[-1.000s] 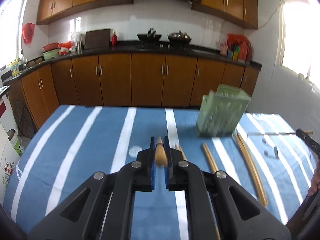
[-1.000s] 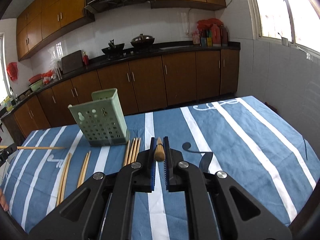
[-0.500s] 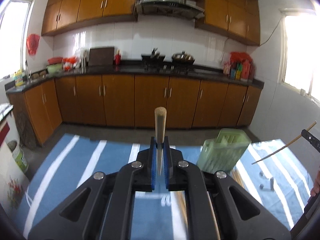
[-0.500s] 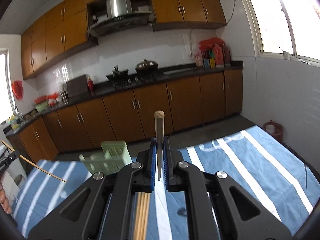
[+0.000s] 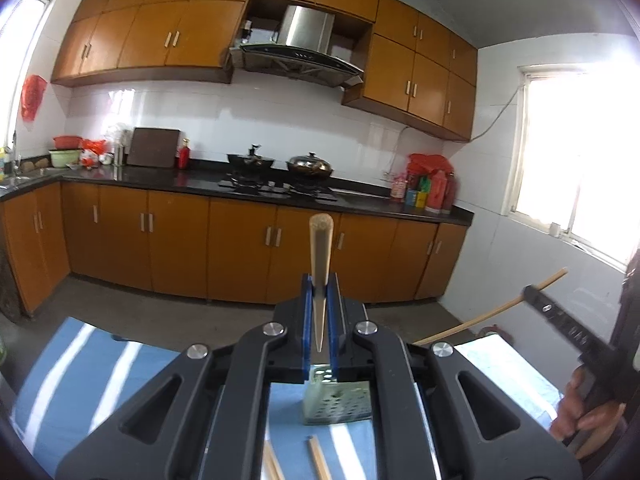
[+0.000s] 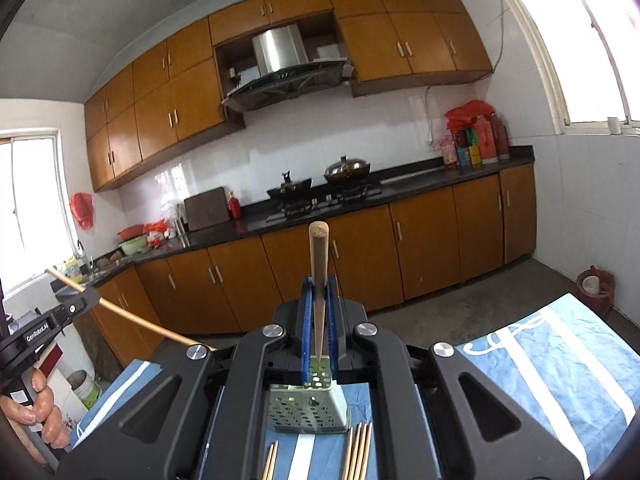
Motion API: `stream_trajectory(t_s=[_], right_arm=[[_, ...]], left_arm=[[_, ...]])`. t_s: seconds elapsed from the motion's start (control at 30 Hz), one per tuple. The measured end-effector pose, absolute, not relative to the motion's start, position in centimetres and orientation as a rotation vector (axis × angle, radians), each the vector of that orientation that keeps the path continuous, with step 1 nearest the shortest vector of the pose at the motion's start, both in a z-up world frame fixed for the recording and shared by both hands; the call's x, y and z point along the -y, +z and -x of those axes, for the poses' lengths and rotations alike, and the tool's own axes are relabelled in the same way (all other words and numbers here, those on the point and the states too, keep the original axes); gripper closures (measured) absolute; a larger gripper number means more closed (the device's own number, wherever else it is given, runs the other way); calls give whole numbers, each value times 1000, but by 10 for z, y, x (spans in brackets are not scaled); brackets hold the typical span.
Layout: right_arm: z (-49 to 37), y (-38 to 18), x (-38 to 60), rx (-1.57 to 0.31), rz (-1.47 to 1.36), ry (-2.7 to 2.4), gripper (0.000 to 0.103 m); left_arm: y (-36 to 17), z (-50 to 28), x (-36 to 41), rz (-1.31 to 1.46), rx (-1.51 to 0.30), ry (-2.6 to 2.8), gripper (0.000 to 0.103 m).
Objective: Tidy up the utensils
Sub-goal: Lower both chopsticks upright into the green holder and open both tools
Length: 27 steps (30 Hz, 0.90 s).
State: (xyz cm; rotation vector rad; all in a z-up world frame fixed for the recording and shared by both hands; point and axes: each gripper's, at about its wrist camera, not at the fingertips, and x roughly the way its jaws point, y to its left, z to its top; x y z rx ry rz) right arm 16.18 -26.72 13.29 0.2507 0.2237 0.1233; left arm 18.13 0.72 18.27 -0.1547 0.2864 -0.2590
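My left gripper [image 5: 320, 300] is shut on a wooden chopstick [image 5: 320, 256] that stands upright, tip down, above the pale green perforated utensil holder [image 5: 336, 404]. My right gripper [image 6: 319, 300] is shut on another chopstick [image 6: 319, 264], also upright, its tip just over the holder [image 6: 308, 408]. Each view shows the other gripper with its chopstick: the right one in the left wrist view [image 5: 532, 294] and the left one in the right wrist view [image 6: 86, 294]. Loose chopsticks lie on the cloth in front of the holder [image 6: 360, 452].
The table has a blue cloth with white stripes [image 6: 540, 368]. More chopsticks lie near the left gripper's base [image 5: 318, 458]. Kitchen cabinets and a black counter [image 5: 240, 188] stand beyond the table, with a window on the right wall.
Both grippers have risen and tilted up with their chopsticks, from low over the cloth to upright over the green holder, which now sits just under the fingertips.
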Motion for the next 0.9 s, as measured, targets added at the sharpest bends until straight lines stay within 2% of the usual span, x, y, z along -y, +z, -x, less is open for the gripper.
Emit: stream_trajectory(t_s=[0.57, 0.6, 0.7, 0.9], right_arm=[[-205, 82, 249, -402, -234, 128, 95], [-205, 81, 249, -406, -232, 125, 92], [-201, 82, 254, -393, -240, 112, 64], [-179, 92, 264, -346, -238, 100, 62]], left_arm=[[104, -244, 28, 118, -484, -256, 95], [102, -243, 28, 118, -486, -252, 94], [102, -241, 24, 120, -477, -243, 82], [114, -218, 7, 131, -430, -210, 72]])
